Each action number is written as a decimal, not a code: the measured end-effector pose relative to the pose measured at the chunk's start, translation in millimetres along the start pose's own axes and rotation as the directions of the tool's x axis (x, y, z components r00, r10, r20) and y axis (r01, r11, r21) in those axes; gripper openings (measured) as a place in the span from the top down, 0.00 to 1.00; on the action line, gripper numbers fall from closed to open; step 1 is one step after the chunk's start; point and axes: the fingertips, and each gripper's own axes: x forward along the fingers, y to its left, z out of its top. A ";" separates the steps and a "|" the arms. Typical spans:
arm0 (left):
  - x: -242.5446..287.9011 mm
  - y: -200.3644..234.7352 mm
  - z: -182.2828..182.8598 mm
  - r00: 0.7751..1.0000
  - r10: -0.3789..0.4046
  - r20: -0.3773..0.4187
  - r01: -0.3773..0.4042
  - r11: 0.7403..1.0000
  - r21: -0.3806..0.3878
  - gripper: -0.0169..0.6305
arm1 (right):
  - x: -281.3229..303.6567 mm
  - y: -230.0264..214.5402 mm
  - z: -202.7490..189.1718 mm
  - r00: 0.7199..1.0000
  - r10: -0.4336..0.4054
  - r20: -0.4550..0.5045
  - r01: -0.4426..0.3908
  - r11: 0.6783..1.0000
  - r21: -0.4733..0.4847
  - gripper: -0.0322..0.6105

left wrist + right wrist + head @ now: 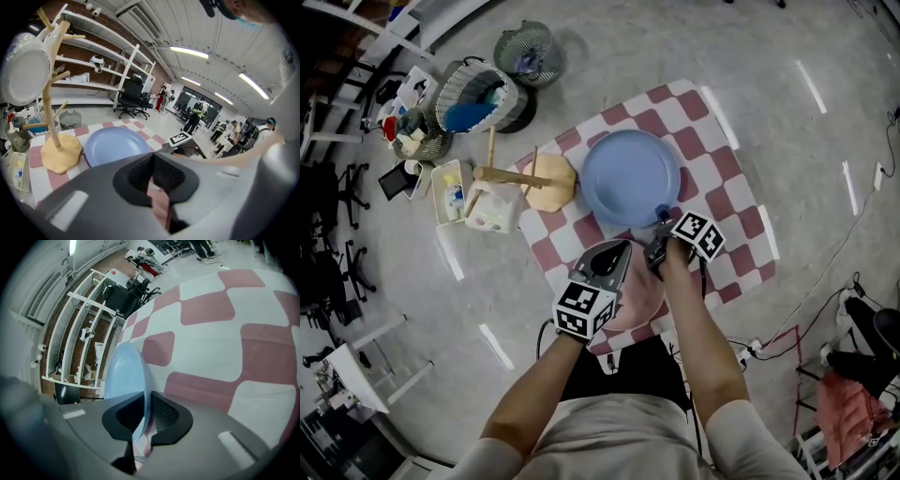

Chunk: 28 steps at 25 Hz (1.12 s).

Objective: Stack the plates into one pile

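A smooth, round blue plate (pixel 630 176) is clamped at its rim by the right gripper (pixel 660 228) — a pink plate (pixel 642 300) is pinched edgewise by the left gripper (pixel 622 251).

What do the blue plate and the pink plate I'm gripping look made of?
The blue plate looks like plastic or melamine: matte, even colour, thin rim. The pink plate seems the same: smooth, dull, thin edge. Glazed ceramic can't be ruled out.
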 end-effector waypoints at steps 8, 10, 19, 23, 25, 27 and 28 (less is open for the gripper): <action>-24.1 -4.0 5.1 0.999 -0.041 0.018 0.041 0.999 0.035 0.96 | -37.4 9.0 7.9 0.996 0.025 0.082 -0.027 0.999 0.022 0.90; -35.4 -5.7 7.2 0.998 -0.061 0.024 0.060 0.997 0.050 0.96 | -56.8 14.9 5.5 0.993 0.034 0.111 -0.037 0.999 0.022 0.90; -94.2 -13.3 5.8 0.989 -0.145 0.043 0.139 0.984 0.115 0.96 | -131.9 19.8 -56.1 0.982 0.048 0.184 -0.058 0.997 0.051 0.89; -121.1 -20.4 -5.8 0.983 -0.180 0.034 0.174 0.976 0.134 0.96 | -155.2 12.6 -97.3 0.978 0.038 0.203 -0.055 0.995 0.080 0.89; -131.3 -24.0 -11.3 0.980 -0.197 0.029 0.191 0.971 0.143 0.96 | -163.8 8.6 -115.1 0.977 0.033 0.211 -0.054 0.994 0.095 0.89; -139.8 -27.4 -16.5 0.977 -0.212 0.023 0.206 0.966 0.155 0.96 | -171.3 4.7 -130.8 0.975 0.028 0.218 -0.052 0.993 0.104 0.89; -143.7 -28.9 -19.4 0.976 -0.219 0.020 0.213 0.964 0.160 0.96 | -174.6 2.8 -138.2 0.975 0.025 0.222 -0.051 0.993 0.109 0.89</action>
